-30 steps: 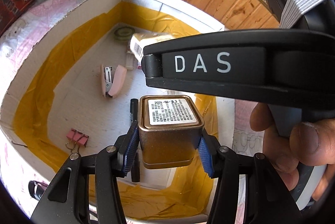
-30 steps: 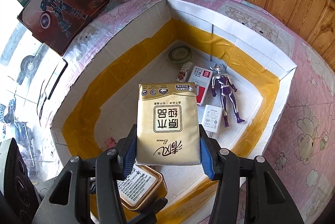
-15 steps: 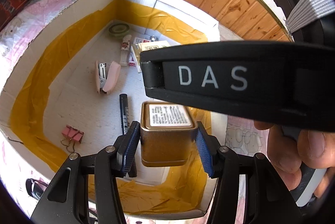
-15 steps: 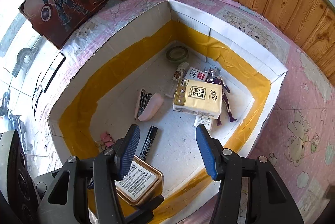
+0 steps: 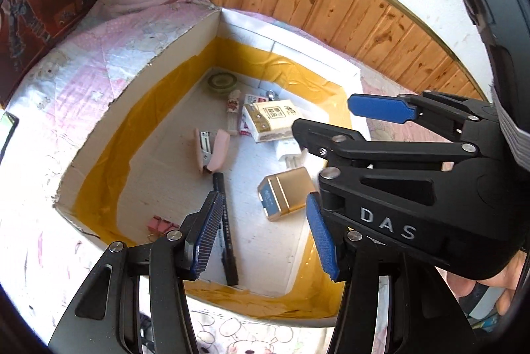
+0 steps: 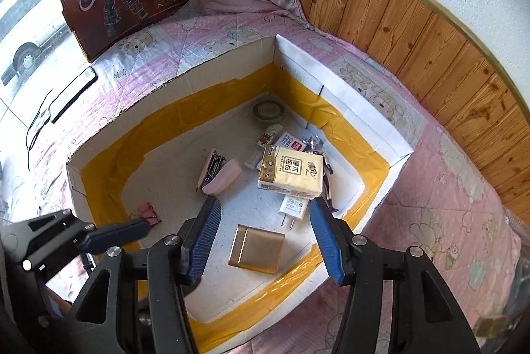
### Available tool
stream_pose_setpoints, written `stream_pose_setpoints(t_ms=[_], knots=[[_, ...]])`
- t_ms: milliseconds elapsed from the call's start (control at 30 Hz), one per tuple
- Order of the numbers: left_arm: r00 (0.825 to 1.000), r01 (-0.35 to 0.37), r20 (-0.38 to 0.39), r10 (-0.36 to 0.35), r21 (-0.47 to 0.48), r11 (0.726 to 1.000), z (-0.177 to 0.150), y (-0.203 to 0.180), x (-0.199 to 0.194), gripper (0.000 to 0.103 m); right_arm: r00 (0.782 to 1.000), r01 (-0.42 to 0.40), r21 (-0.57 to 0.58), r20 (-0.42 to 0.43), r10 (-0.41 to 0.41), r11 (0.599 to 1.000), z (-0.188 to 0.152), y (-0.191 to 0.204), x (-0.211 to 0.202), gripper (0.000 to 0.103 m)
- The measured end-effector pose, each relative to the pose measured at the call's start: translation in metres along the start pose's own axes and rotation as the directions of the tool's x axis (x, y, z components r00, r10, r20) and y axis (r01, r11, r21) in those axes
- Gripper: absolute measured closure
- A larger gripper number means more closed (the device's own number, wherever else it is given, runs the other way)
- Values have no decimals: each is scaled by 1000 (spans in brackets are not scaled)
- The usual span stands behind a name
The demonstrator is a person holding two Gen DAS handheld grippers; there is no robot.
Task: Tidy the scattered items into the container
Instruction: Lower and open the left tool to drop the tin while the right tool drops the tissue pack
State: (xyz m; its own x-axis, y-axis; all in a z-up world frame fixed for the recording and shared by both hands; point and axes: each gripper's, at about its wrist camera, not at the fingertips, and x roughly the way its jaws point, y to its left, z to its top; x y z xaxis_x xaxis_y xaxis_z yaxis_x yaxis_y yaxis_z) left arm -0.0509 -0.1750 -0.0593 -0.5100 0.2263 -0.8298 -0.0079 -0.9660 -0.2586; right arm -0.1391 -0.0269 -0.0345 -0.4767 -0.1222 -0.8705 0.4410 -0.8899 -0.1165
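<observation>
2 black grippers with blue pads, left (image 5: 263, 234) and right (image 6: 265, 234), hover spread and empty above a white cardboard box lined with yellow tape (image 6: 172, 119). Inside lie a gold metal tin (image 6: 258, 249) on its side and a beige tissue pack (image 6: 291, 172) atop other small items.

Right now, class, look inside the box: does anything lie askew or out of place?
Yes. The tissue pack lies tilted on top of other things, covering part of the toy figure and the white charger. The gold tin lies on its side on the box floor. Nothing looks spilled or damaged.
</observation>
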Motion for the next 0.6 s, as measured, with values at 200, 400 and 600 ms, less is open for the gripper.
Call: stream_pose_setpoints(t_ms=[200, 400, 600], knots=[[997, -75, 25, 75, 14, 997, 1, 7, 0, 46, 996, 71, -64, 60, -68, 995, -9, 9, -21, 42], [995, -87, 59, 86, 7, 996, -1, 16, -8, 38, 989, 118, -87, 104, -109, 989, -16, 12, -40, 42], [989, -128, 72, 129, -20, 992, -2, 25, -9, 38, 981, 162, -124, 124, -146, 979, -19, 18, -53, 42]])
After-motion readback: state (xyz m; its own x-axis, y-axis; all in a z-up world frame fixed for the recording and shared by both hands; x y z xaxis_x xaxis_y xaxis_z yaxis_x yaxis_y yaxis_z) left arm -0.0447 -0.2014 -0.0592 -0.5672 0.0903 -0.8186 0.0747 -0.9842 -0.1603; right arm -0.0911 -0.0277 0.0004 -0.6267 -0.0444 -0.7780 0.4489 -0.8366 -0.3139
